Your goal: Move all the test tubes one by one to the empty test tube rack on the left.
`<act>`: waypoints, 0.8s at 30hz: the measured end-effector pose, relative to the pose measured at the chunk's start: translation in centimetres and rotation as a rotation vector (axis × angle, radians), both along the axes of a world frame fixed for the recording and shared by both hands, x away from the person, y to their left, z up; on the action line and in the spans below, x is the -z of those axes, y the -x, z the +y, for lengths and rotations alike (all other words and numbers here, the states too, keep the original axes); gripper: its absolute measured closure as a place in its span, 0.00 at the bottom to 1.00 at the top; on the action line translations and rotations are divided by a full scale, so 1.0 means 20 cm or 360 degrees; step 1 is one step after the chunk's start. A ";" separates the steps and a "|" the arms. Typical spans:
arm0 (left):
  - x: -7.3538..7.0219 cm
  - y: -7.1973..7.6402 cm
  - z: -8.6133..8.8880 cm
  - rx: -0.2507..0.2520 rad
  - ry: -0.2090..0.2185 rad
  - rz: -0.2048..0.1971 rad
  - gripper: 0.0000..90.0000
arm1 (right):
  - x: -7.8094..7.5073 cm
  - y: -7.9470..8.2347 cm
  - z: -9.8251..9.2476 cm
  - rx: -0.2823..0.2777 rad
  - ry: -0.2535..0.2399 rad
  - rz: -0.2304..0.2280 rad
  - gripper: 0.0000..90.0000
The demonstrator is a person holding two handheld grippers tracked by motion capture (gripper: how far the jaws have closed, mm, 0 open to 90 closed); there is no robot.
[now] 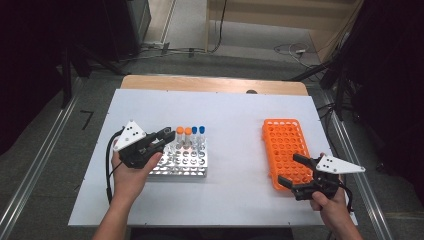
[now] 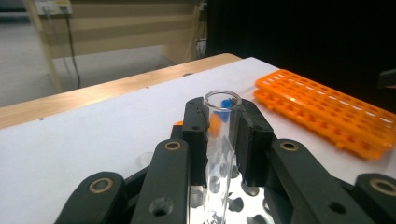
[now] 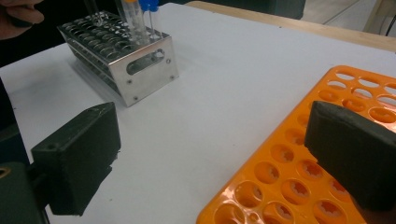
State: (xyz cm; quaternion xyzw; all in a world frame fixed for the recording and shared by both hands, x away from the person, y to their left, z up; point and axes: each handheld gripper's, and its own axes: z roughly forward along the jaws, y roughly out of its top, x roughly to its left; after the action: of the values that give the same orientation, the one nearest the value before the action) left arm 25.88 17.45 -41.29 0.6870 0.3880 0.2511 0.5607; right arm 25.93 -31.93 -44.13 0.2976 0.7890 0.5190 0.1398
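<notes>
My left gripper (image 1: pixel 166 137) is shut on a clear, uncapped glass tube (image 2: pixel 223 140), held upright over the metal tube rack (image 1: pixel 182 164). The left gripper view shows that rack (image 2: pixel 245 205) just under the jaws. At the rack's far side stand tubes with orange caps (image 1: pixel 183 131) and blue caps (image 1: pixel 198 129). My right gripper (image 1: pixel 291 171) is open with nothing between its jaws, at the near left corner of the orange rack (image 1: pixel 285 142). In the right gripper view one jaw hangs over the orange rack (image 3: pixel 289 182) and the other over the white tabletop.
A white sheet (image 1: pixel 230 125) covers the table, with a wooden strip along the far edge. The two racks stand apart with bare sheet between them. Cables lie on the floor beyond the table. Dark stands flank both sides.
</notes>
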 end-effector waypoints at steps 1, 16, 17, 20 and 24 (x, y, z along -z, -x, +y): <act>0.00 -0.01 0.01 -0.0015 0.0003 0.0002 0.86 | 0.00 0.00 -0.01 0.0002 0.0002 -0.0001 0.03; 0.04 -0.12 0.09 -0.0243 -0.0001 -0.0015 0.86 | 0.02 -0.03 -0.05 0.0023 -0.0030 0.0010 0.03; 0.04 -0.13 0.08 -0.0253 0.0000 -0.0014 0.86 | 0.02 -0.03 -0.06 0.0026 -0.0030 0.0009 0.03; 0.07 -0.14 0.08 -0.0269 -0.0002 0.0010 0.86 | 0.02 -0.03 -0.05 0.0027 -0.0035 0.0014 0.03; 0.09 -0.16 0.07 -0.0268 -0.0019 0.0042 0.86 | 0.02 -0.03 -0.05 0.0028 -0.0035 0.0012 0.03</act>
State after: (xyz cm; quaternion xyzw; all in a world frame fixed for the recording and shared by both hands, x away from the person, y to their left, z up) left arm 29.04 18.85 -43.08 0.6586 0.4502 0.2907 0.5283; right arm 26.57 -33.03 -44.59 0.3081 0.7811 0.5253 0.1380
